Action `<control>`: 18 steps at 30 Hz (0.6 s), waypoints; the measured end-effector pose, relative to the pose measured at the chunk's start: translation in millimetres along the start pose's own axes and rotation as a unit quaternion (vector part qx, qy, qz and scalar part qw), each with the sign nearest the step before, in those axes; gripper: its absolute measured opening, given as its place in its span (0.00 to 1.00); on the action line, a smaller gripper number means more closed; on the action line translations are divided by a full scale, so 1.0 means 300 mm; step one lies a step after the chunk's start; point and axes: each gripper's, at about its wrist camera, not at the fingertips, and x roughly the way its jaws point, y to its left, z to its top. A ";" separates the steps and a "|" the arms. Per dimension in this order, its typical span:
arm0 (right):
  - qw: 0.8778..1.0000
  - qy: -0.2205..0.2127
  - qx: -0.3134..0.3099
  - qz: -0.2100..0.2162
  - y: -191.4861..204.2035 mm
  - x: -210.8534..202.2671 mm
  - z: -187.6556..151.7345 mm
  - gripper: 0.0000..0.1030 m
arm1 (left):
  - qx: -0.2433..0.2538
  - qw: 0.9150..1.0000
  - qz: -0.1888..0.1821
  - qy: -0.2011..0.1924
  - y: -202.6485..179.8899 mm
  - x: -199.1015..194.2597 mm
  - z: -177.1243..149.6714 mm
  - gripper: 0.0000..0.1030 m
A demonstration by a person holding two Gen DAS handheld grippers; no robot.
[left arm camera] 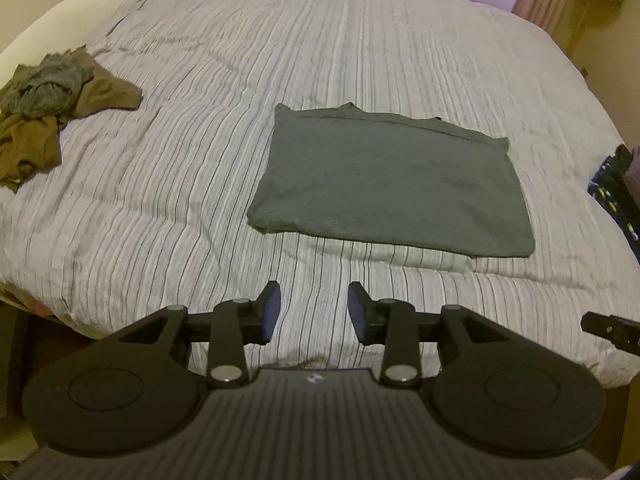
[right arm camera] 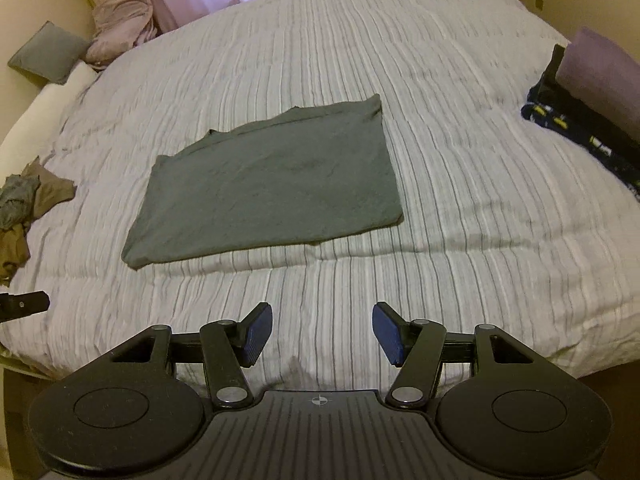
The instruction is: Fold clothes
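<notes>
The grey shirt [left arm camera: 390, 180] lies flat on the bed [left arm camera: 200, 160], already folded into a wide rectangle, ahead of both my tongs and well clear of them: ahead and a bit right of the left tongs [left arm camera: 314, 312], ahead and to the left of the right tongs [right arm camera: 322, 332]. I judge it light, limp jersey, several layers thick by now. It will sag and slide apart if lifted from one point, and the layers may shear if I drag it over the quilt. The near edge looks like a clean fold; the far edge shows the collar line and loose hems, so that side is the fiddly one. For another fold I would pinch both corners of one short end, catching every layer, and carry them across together. The soft quilt gives underfoot, so I should press in a little to get under the cloth without grabbing the cover too.

The left tongs are partly parted and empty. The right tongs stand wider apart, also with nothing between the pads. Both hang above the near edge of the bed.

Far to my left sits a crumpled pile [left arm camera: 44, 108] of brown and grey clothes, not yet folded. At the right edge is a stack [right arm camera: 588, 100] of dark and mauve pieces.
</notes>
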 end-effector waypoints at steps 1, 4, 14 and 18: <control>1.000 -0.003 0.003 -0.002 0.009 -0.003 0.005 0.58 | 0.004 1.000 -0.002 -0.001 0.001 -0.003 0.008 0.34; 1.000 -0.011 0.022 -0.008 0.033 -0.005 0.023 0.58 | 0.022 1.000 -0.005 -0.005 0.014 -0.005 0.041 0.36; 0.998 0.004 0.052 -0.023 0.191 0.056 0.071 0.58 | 0.053 0.999 -0.013 0.001 0.142 0.033 0.176 0.38; 0.997 0.002 0.070 -0.036 0.233 0.073 0.088 0.58 | 0.071 0.997 -0.020 0.003 0.170 0.054 0.230 0.38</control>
